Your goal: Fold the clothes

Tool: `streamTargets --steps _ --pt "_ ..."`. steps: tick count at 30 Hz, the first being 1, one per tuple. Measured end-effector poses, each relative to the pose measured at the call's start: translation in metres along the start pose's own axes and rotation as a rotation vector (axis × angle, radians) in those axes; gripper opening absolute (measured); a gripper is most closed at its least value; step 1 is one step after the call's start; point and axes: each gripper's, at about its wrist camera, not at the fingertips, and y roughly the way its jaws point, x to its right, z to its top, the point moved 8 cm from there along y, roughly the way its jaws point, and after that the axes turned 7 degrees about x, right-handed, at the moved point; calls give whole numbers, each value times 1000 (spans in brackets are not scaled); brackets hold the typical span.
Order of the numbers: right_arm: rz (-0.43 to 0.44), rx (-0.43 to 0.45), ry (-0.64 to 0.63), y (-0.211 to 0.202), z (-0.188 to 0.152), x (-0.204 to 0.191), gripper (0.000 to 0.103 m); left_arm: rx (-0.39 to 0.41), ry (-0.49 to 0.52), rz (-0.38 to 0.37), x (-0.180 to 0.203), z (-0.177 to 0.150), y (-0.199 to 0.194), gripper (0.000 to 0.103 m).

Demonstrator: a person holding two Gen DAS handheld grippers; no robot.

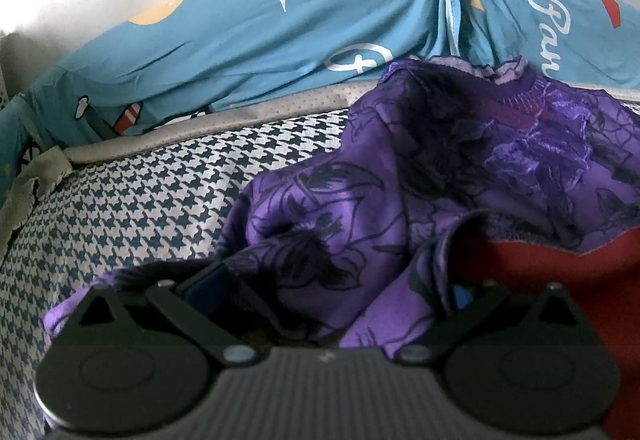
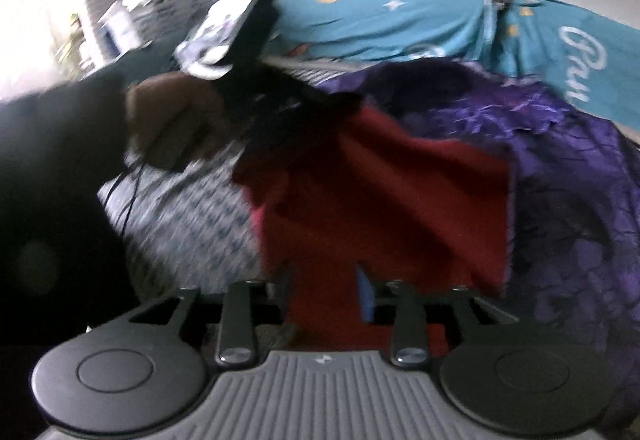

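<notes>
Two wrist views of a bed covered in a houndstooth sheet, with a blue printed cloth draped along its far edge toward 12 o'clock. A purple floral garment lies crumpled on the sheet, partly overlapping a red garment that sits at about 4 o'clock in the left wrist view and fills the centre of the right wrist view.

The left hand-held gripper has its jaws spread wide, with purple fabric bunched between them; whether the pads press on the cloth cannot be told. The right hand-held gripper stands partly spread with red fabric lying in the gap, its pads apparently not pressing. In the right wrist view, blurred by motion, a person's hand holds the other gripper at about 10 o'clock.

Judged progress: early. Neither garment shows a flat, squared fold; both are still to be spread out and folded.
</notes>
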Motion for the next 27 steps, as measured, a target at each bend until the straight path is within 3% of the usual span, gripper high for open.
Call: streamTargets --steps 4,10,12,13,14,16,23,27 --pt "14 -30 -85 2 -13 -15 50 -7 -12 -4 0 1 2 103" --pt "-91 -45 -230 12 -27 -18 49 -19 -28 -8 -1 1 4 103" --pt "-110 -37 -229 15 -26 -13 35 -20 -27 -8 0 1 3 103" --pt "-114 -31 -216 14 -24 -10 19 -21 -27 -9 0 1 3 103" --pt "-113 -24 -195 14 -20 -7 10 -22 -28 -11 0 1 2 103" --pt "-104 -3 -123 11 -10 3 7 -22 -29 -15 -1 1 1 103" --pt "-95 127 346 2 28 79 6 -11 -71 -65 -6 5 -11 103" --pt "-169 143 536 16 31 124 6 -1 -104 -89 -10 8 -17 103"
